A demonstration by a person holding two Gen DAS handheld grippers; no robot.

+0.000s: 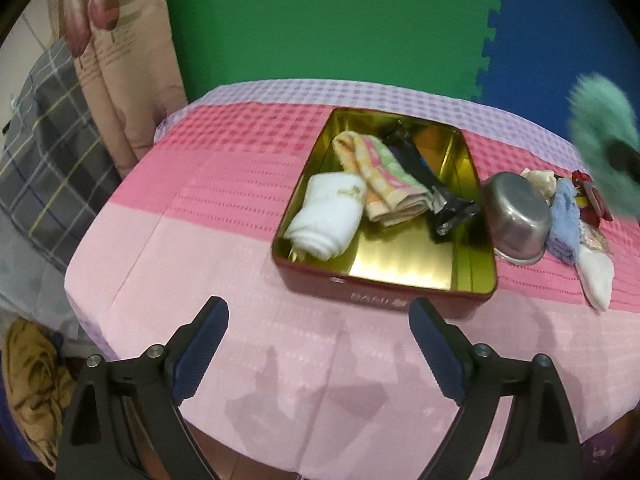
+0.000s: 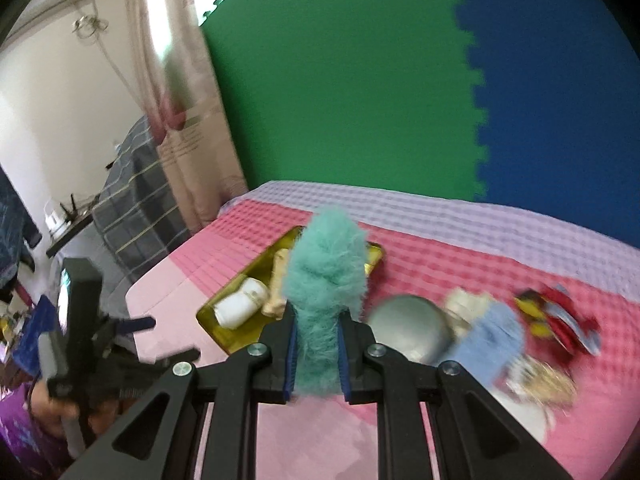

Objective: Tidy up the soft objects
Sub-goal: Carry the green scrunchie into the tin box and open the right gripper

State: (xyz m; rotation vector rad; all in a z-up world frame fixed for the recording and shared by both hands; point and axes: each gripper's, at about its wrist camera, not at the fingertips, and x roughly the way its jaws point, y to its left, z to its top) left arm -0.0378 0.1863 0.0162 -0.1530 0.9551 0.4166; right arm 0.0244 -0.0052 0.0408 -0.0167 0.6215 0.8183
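- Fingers of the left gripper stand wide apart with nothing between them, hovering over the near pink part of the counter, just short of the tin.
- Left view: the red tin with a gold inside sits on the checked pink and lilac cloth. In it lie a rolled white towel at the near left, a folded yellow, pink and green cloth beside it, and a black item that leans over the right wall.
- Just right of the tin an upturned metal bowl rests on the counter, touching a heap of soft things: a cream piece, a light blue cloth, a white sock and a red item.
- At the right edge of this view a blurred teal fluffy item hangs above that heap.
- Right view: the right gripper is clamped on the teal fluffy item, whose upper part stands out beyond the blue fingers.
- Behind the fluff the tin shows with the white towel inside; the metal bowl, light blue cloth and red item lie to the right, blurred.
- At the far left of this view the left gripper appears, open.
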